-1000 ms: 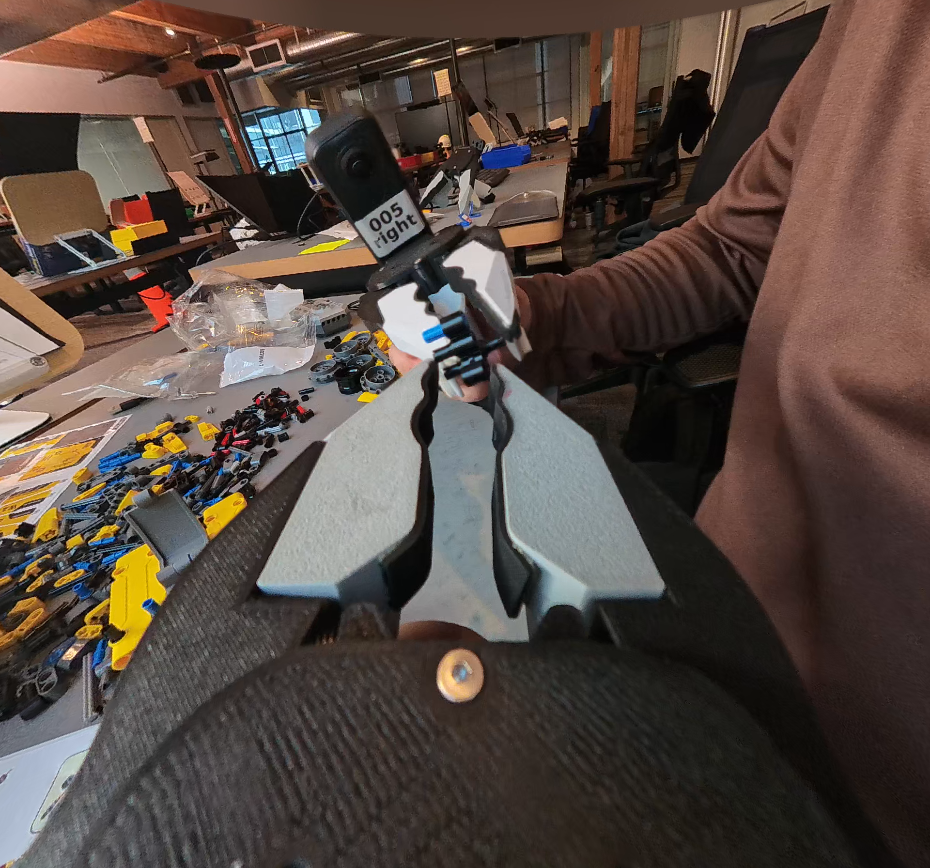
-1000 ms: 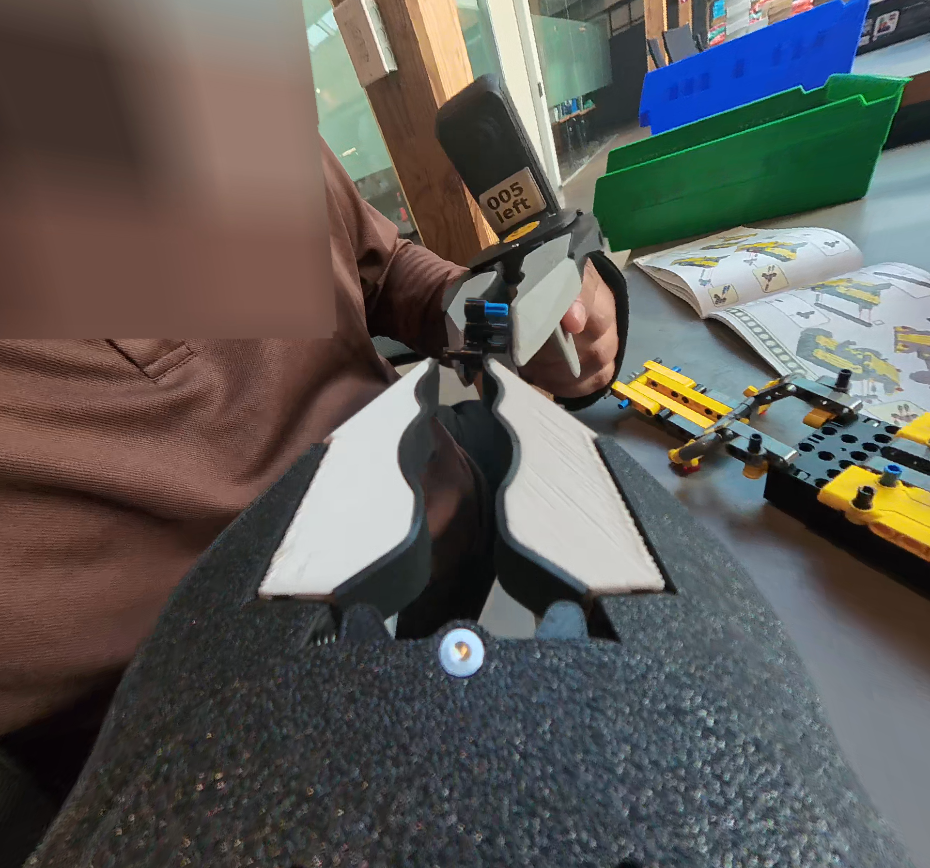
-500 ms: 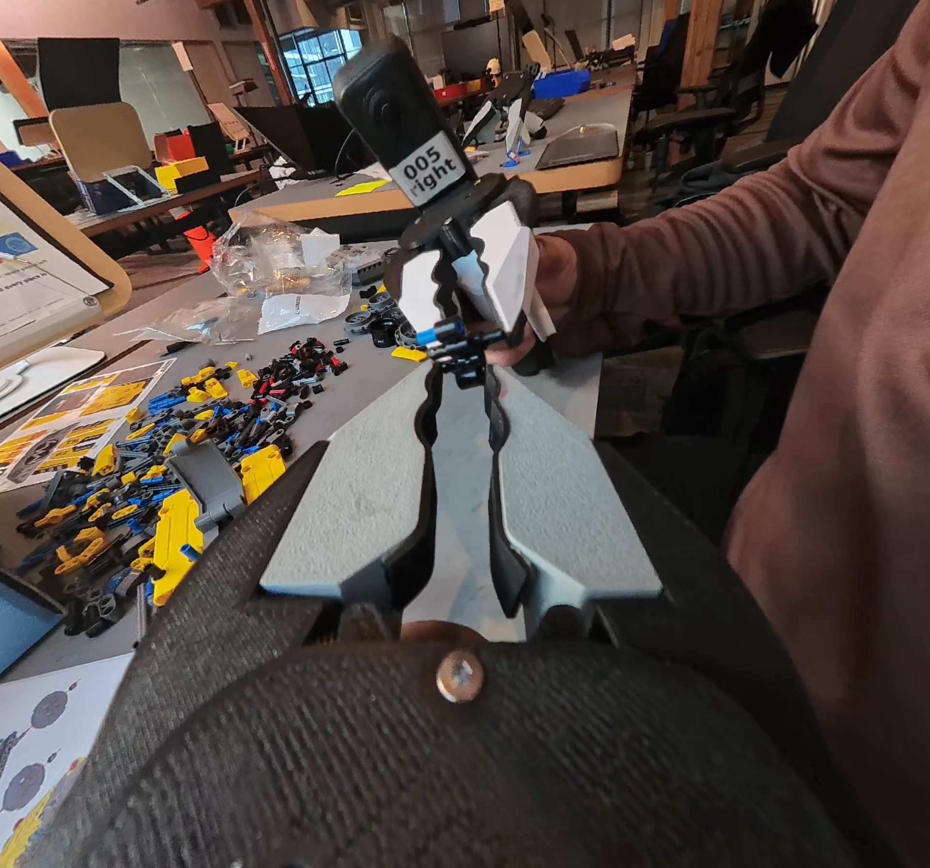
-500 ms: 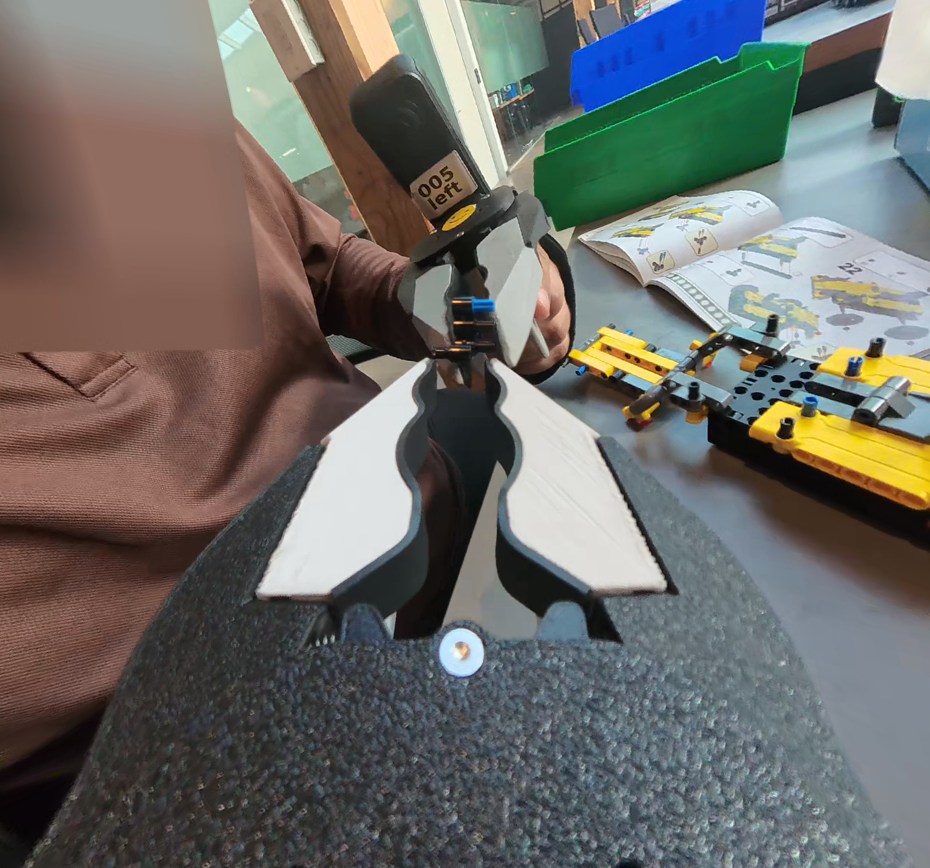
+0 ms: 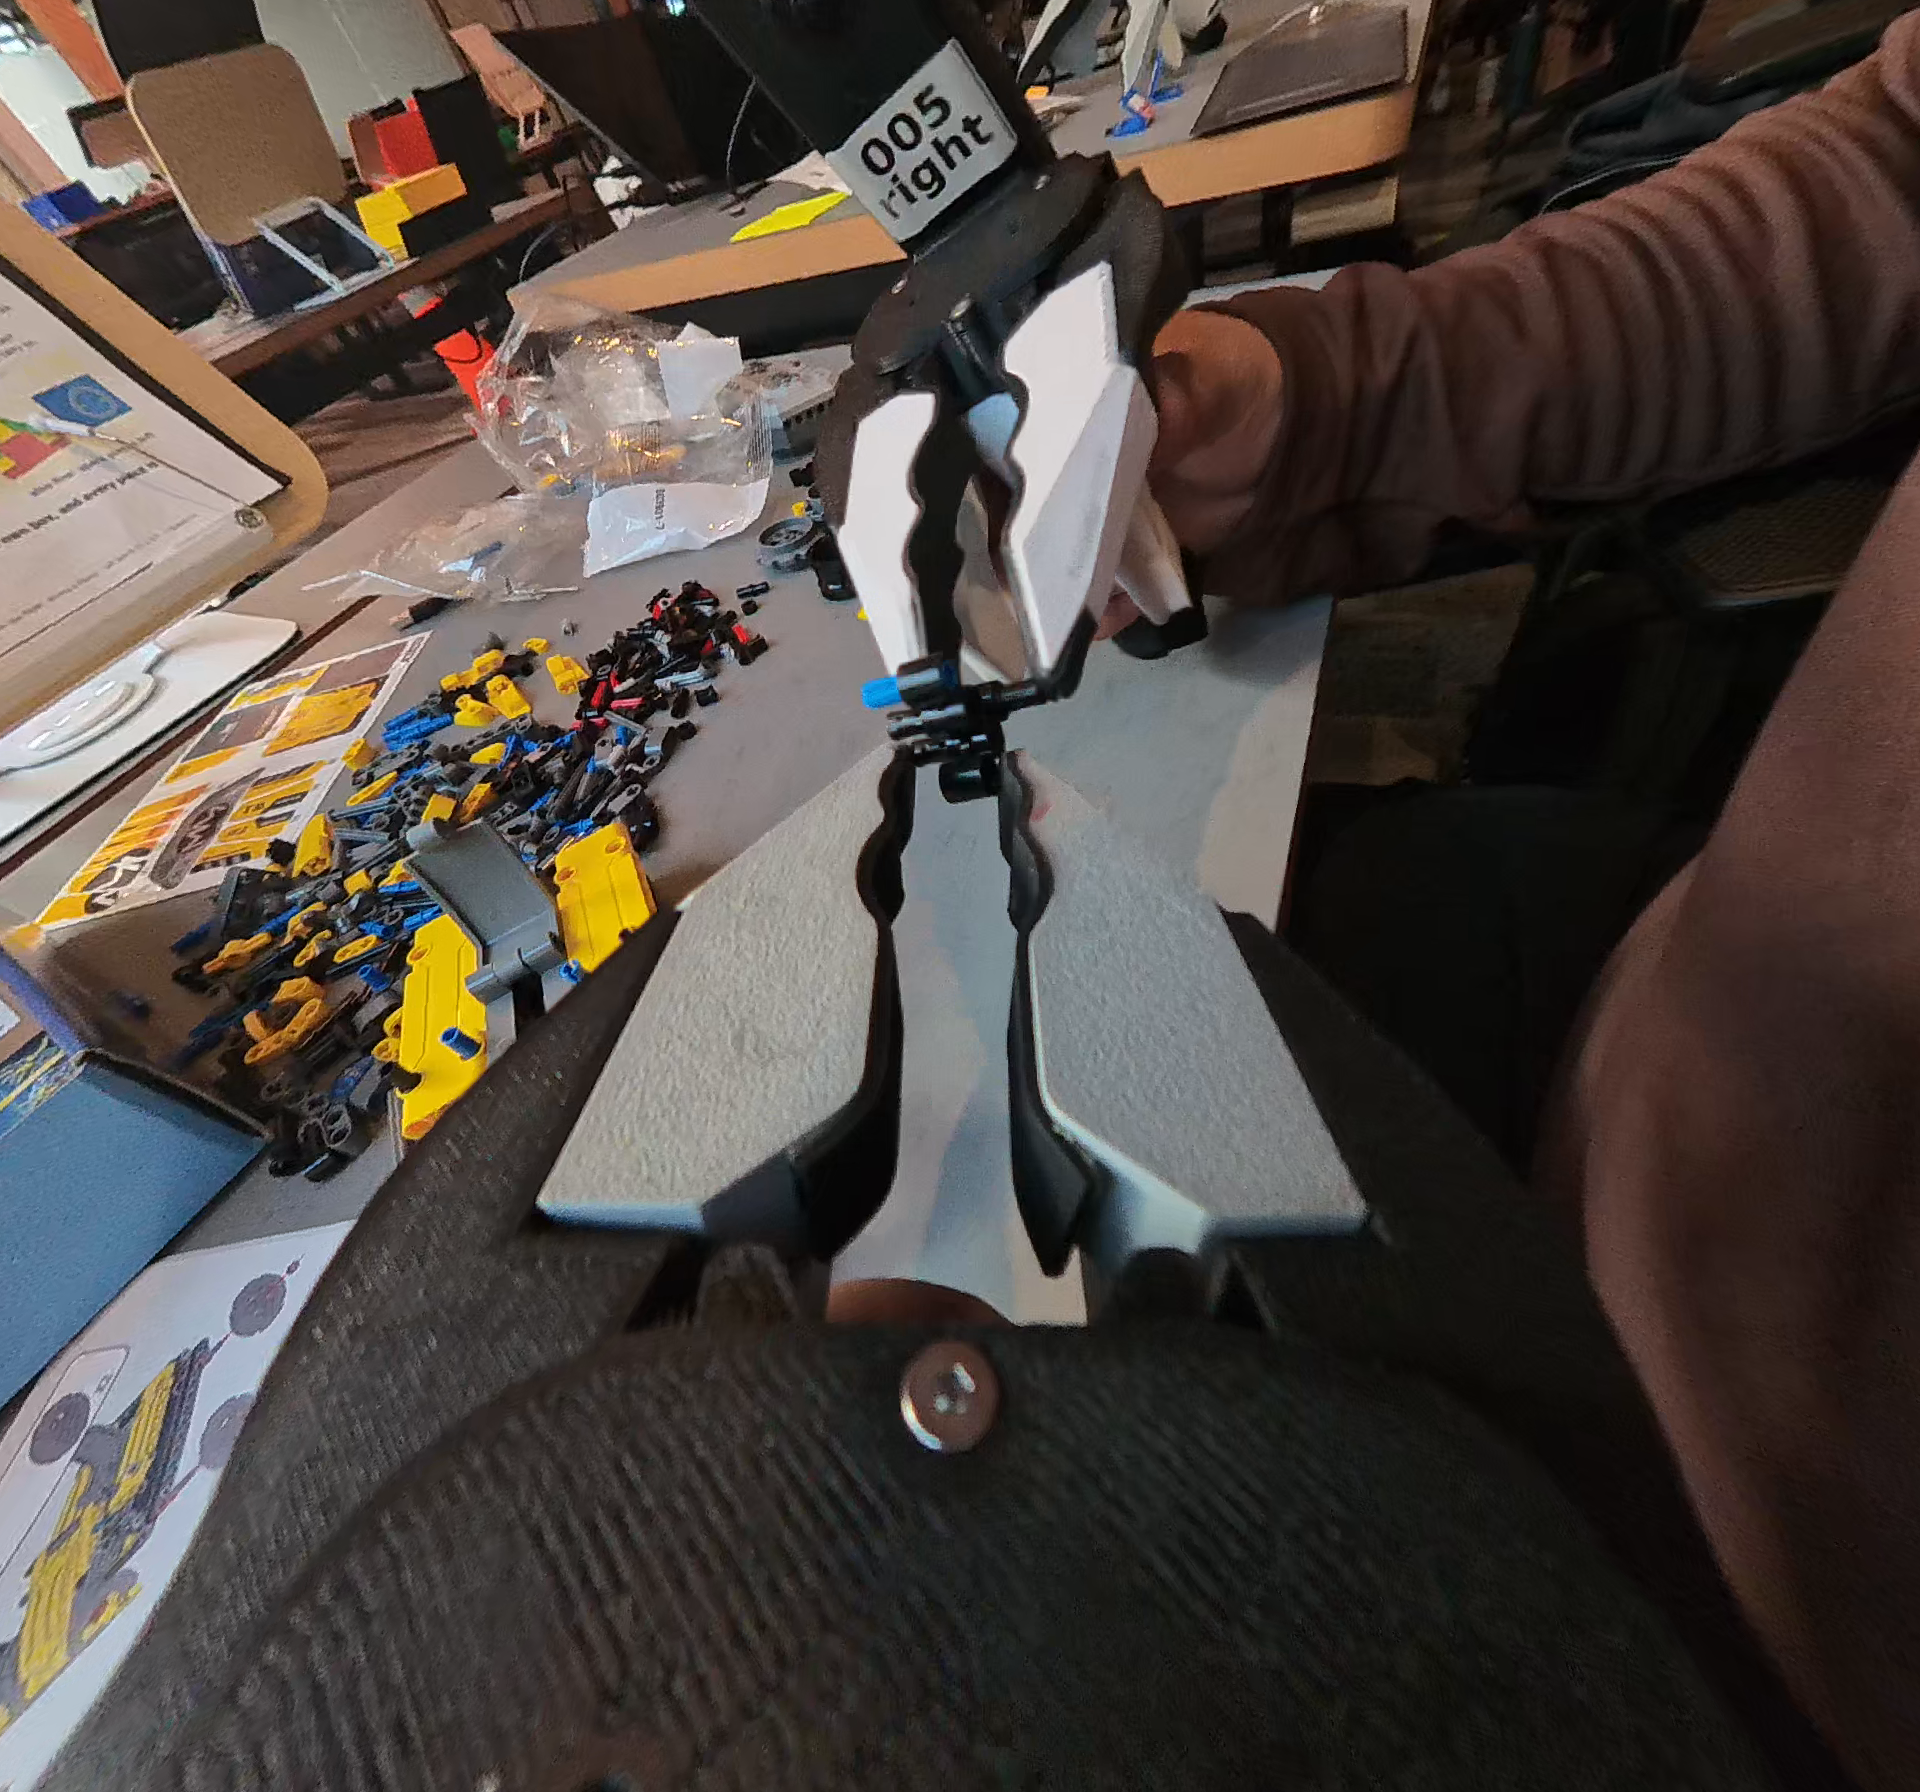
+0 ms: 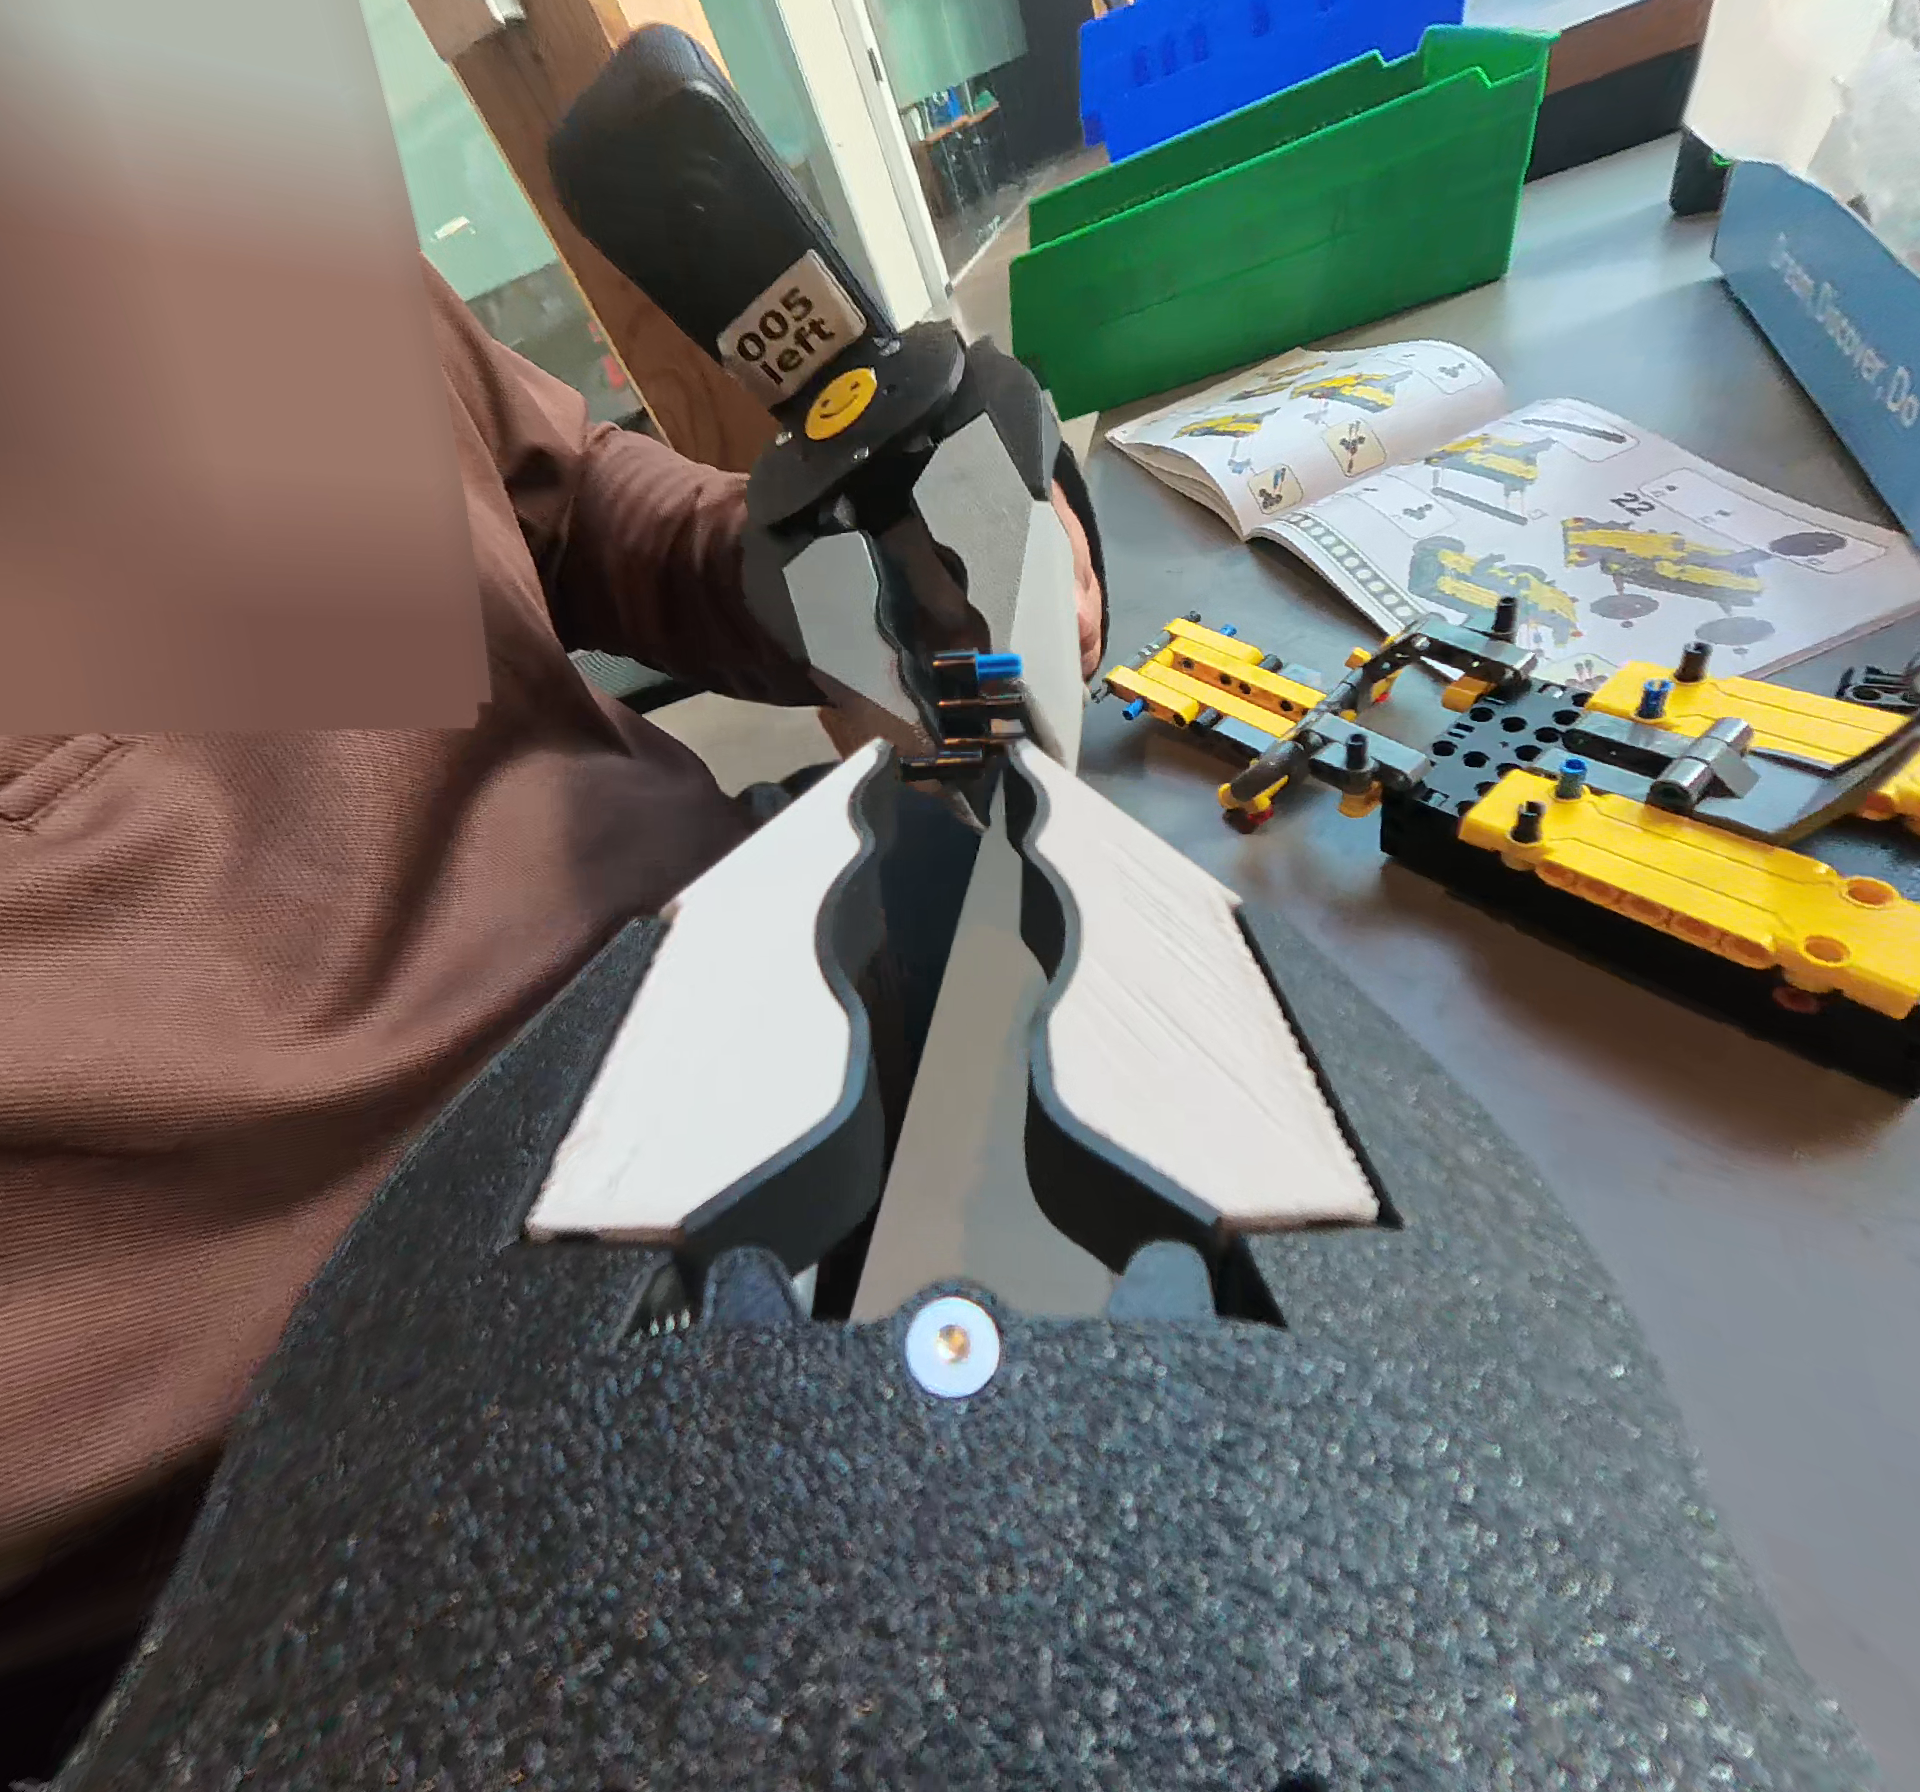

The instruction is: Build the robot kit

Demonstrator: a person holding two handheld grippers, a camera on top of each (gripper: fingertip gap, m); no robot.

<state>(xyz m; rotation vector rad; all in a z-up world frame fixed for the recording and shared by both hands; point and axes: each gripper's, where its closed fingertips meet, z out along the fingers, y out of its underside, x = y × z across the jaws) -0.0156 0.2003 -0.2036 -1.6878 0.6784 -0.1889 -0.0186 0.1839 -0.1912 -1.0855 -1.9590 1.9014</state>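
Note:
A small black beam with black pins and one blue pin [image 5: 951, 714] hangs in the air between my two grippers, which meet tip to tip over the table's near edge. My left gripper [image 5: 951, 774] is shut on the beam's lower end. My right gripper [image 5: 971, 667] points back at it and pinches the upper end. In the right wrist view, my right gripper [image 6: 948, 768] is shut just under the same piece [image 6: 971, 708], and my left gripper [image 6: 982, 729] faces it. A hand in a brown sleeve holds each gripper.
A pile of loose yellow, black and blue pieces [image 5: 499, 807] lies on the grey table [image 5: 1143, 745], with clear plastic bags [image 5: 623, 412] behind. A yellow and black part-built model [image 6: 1662, 807], an open instruction booklet [image 6: 1455, 495] and a green bin [image 6: 1278, 215] lie to the right. My two grippers' fingertips are within a few centimetres of each other.
Both grippers have stayed tip to tip on the small piece. They have tilted and dropped toward the table, and each now looms larger in the other's view.

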